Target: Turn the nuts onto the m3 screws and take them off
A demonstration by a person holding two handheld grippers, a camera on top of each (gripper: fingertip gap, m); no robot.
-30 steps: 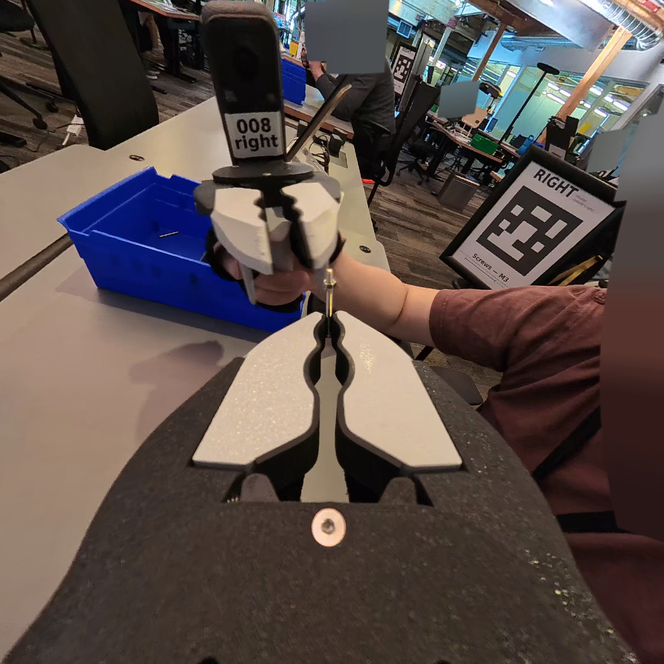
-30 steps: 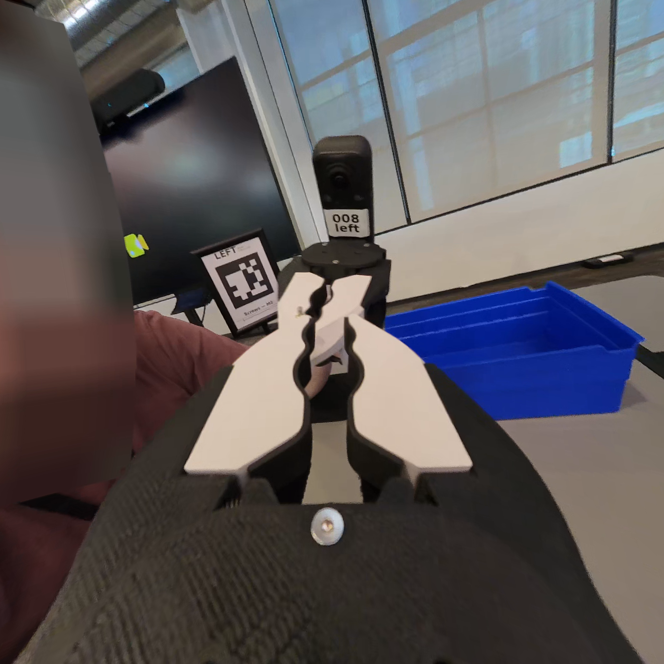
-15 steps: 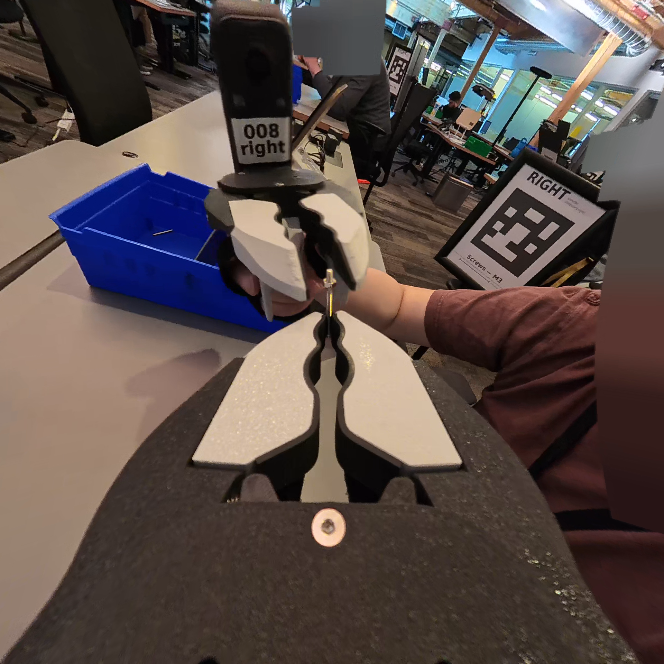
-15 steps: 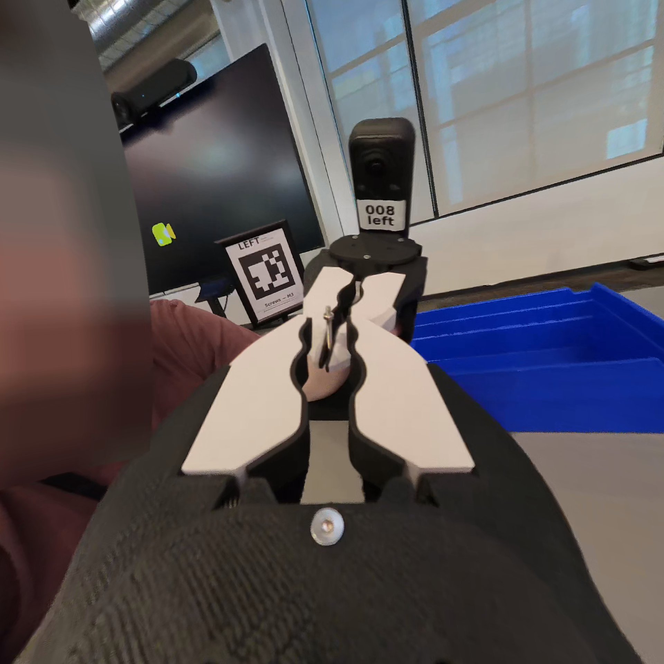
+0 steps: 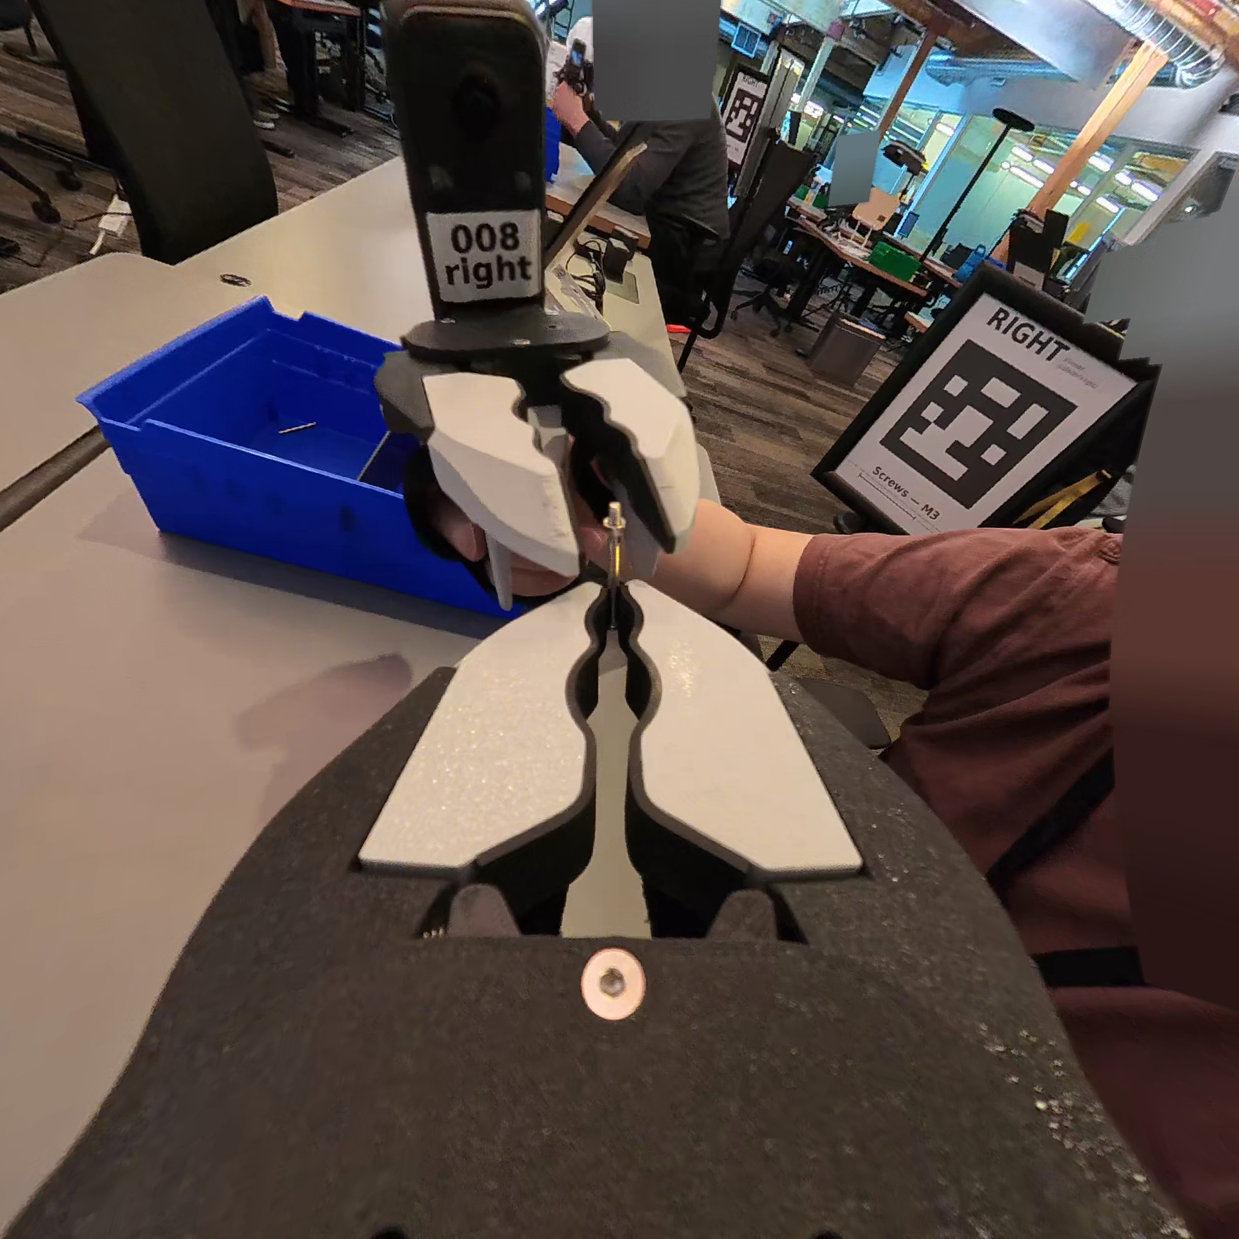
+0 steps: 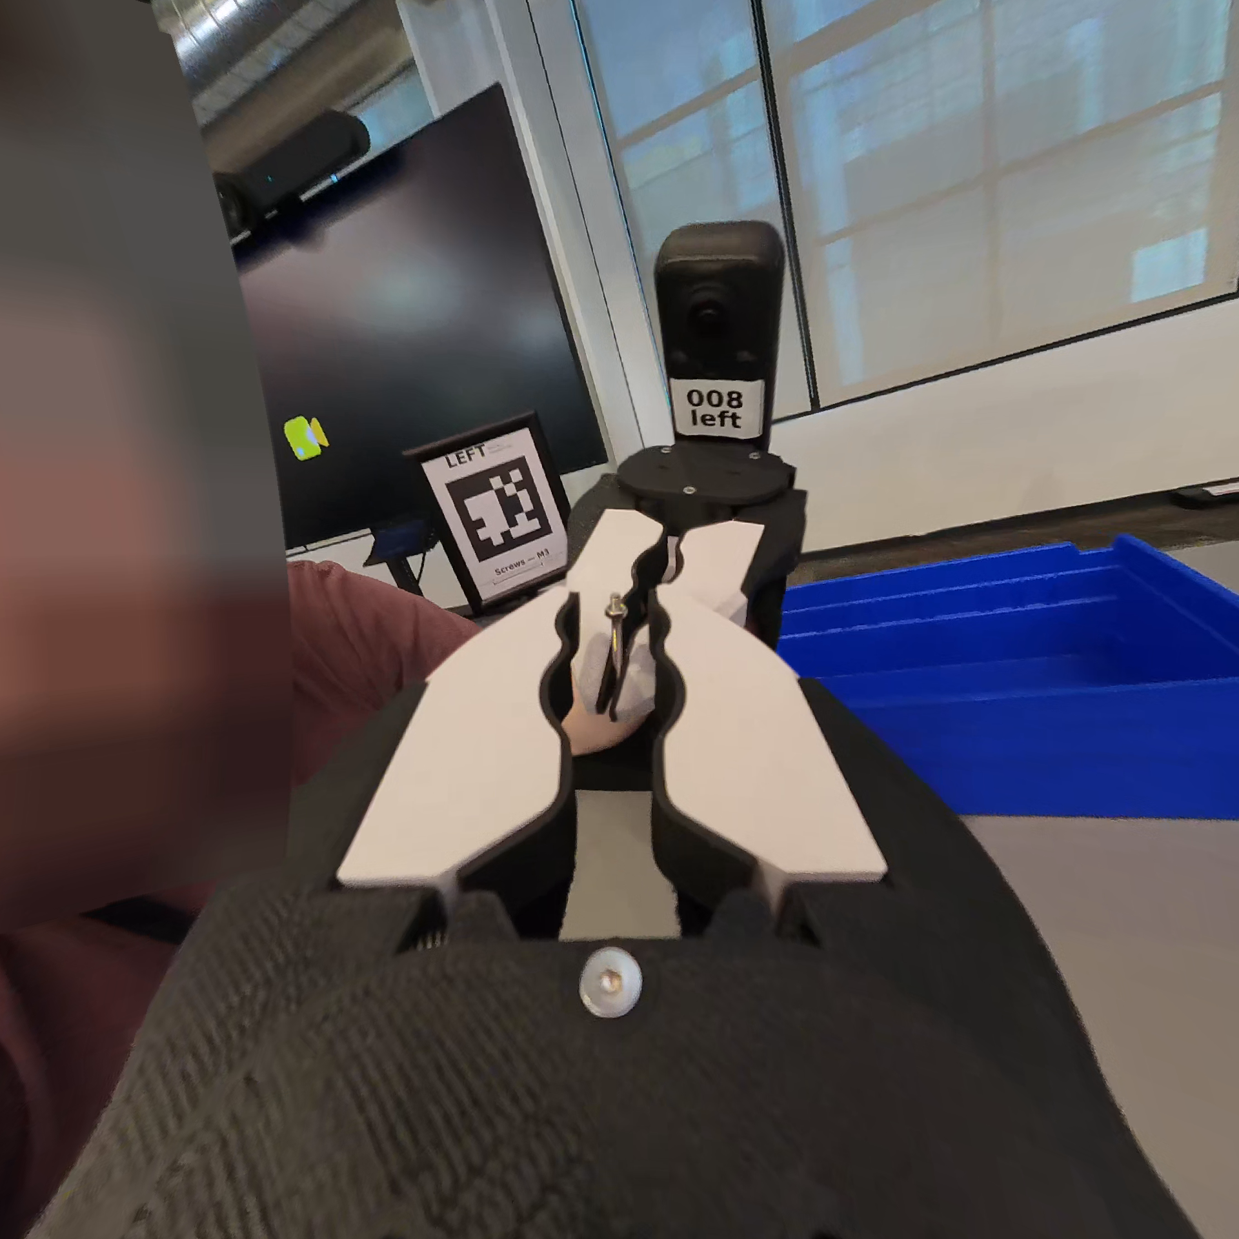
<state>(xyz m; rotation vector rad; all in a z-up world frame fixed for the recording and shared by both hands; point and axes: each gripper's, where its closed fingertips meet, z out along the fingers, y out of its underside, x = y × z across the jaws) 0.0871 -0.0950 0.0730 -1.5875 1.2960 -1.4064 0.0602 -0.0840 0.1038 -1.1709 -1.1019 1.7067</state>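
Fingertips of the left gripper sit pressed together on the lower end of a thin M3 screw, which stands upright out of the tips with a small nut threaded near its top. Just past the screw, in the left wrist view, the right gripper faces back with its 2 grey fingers spread apart, 1 on each side of the nut; the nearer edge of its right-hand finger lies just beside the nut, and whether it touches cannot be told. A hand wraps the right gripper's handle below the fingers, and a forearm in a maroon sleeve runs off to the right.

From the right wrist view the same meeting shows from the other side: the right gripper has its tips parted, the screw and nut showing in the gap between them, the screw leaning slightly, its lower end lost in the closed tips of the left gripper beyond.

Behind the grippers a blue bin rests on the grey table, with 1 loose screw lying on its floor. Farther back, a framed marker sign stands to the right in the left wrist view, and another framed sign stands before a dark screen in the right wrist view.
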